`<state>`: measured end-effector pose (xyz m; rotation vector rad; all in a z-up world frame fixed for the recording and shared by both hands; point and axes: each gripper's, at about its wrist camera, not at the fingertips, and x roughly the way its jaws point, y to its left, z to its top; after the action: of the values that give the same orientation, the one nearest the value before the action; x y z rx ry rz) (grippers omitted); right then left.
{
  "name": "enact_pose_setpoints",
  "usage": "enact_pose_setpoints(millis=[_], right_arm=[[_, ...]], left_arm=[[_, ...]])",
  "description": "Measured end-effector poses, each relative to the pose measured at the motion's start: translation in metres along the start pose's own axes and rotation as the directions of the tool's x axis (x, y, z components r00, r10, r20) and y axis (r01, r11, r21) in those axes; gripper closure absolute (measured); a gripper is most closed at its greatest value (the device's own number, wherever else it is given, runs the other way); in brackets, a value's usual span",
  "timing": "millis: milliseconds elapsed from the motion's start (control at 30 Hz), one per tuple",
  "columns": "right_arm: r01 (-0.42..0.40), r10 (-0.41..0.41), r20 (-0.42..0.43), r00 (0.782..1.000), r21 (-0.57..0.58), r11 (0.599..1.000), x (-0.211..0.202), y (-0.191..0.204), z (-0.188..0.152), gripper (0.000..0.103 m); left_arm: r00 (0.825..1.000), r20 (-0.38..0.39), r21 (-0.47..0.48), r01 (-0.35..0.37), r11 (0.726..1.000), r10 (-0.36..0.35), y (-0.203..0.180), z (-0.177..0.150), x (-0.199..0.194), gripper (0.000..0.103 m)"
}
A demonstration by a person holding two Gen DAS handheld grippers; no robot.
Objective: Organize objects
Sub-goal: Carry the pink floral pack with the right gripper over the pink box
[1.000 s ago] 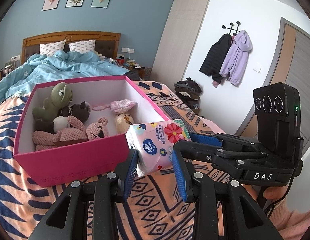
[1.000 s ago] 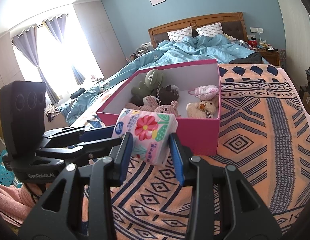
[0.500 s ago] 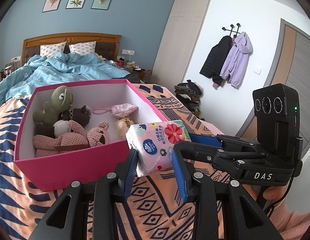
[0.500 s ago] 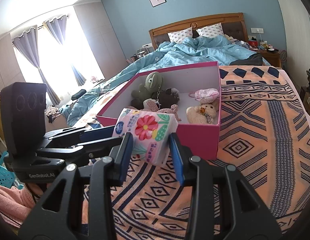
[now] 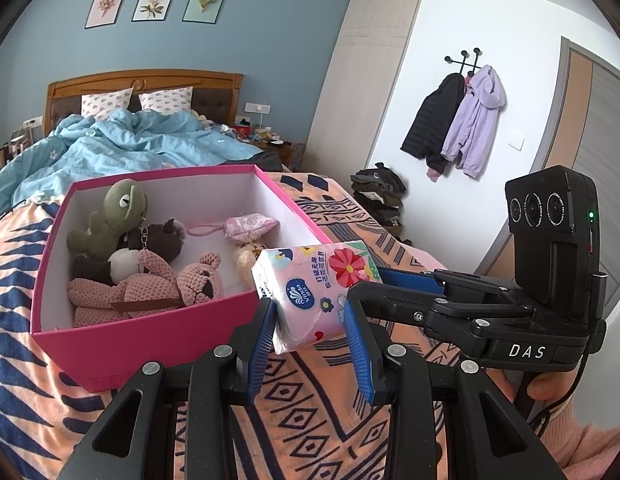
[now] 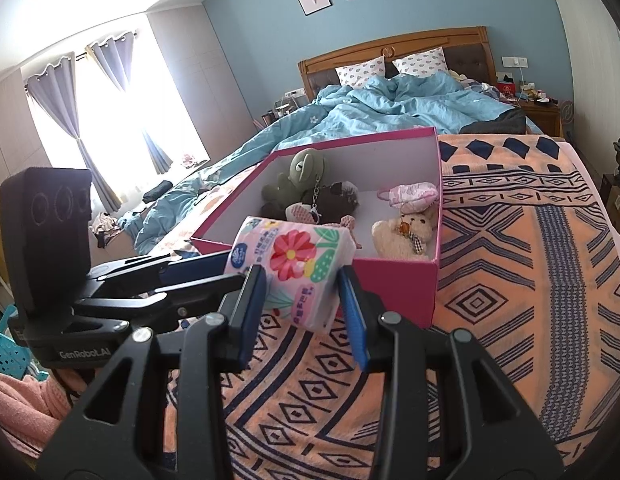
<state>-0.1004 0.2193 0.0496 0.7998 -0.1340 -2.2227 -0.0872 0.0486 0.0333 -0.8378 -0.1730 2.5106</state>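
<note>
A pink flowered tissue pack [image 5: 314,285] is held in the air between both grippers, just in front of the near rim of a pink box [image 5: 149,328]. My left gripper [image 5: 310,320] is shut on one end of the pack. My right gripper [image 6: 302,295] is shut on the other end [image 6: 293,264]. The box [image 6: 394,280] stands on the patterned bedspread and holds several soft toys: a green one [image 5: 113,216], a pink bear [image 5: 169,288], a cream bear [image 6: 406,232] and a pink pouch [image 5: 249,226].
The orange and blue patterned bedspread [image 6: 510,300] spreads to the right of the box. A rumpled blue duvet [image 5: 129,148] lies behind it. Folded clothes [image 5: 378,196] sit on the floor near hanging coats [image 5: 458,120].
Both grippers have risen a little with the pack, so more of the box's inside shows. The grip on the pack is unchanged.
</note>
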Motion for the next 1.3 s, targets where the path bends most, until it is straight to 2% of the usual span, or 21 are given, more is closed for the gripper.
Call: enact_pose_setpoints(millis=[833, 1300], right_arm=[[0.008, -0.008, 0.008, 1.0, -0.014, 1.0, 0.006, -0.003, 0.012, 0.062], [-0.004, 0.004, -0.008, 1.0, 0.013, 1.0, 0.026, -0.019, 0.03, 0.063]], left_arm=[[1.0, 0.016, 0.001, -0.015, 1.0, 0.015, 0.002, 0.01, 0.003, 0.068], [0.999, 0.004, -0.001, -0.051, 0.999, 0.051, 0.015, 0.022, 0.021, 0.068]])
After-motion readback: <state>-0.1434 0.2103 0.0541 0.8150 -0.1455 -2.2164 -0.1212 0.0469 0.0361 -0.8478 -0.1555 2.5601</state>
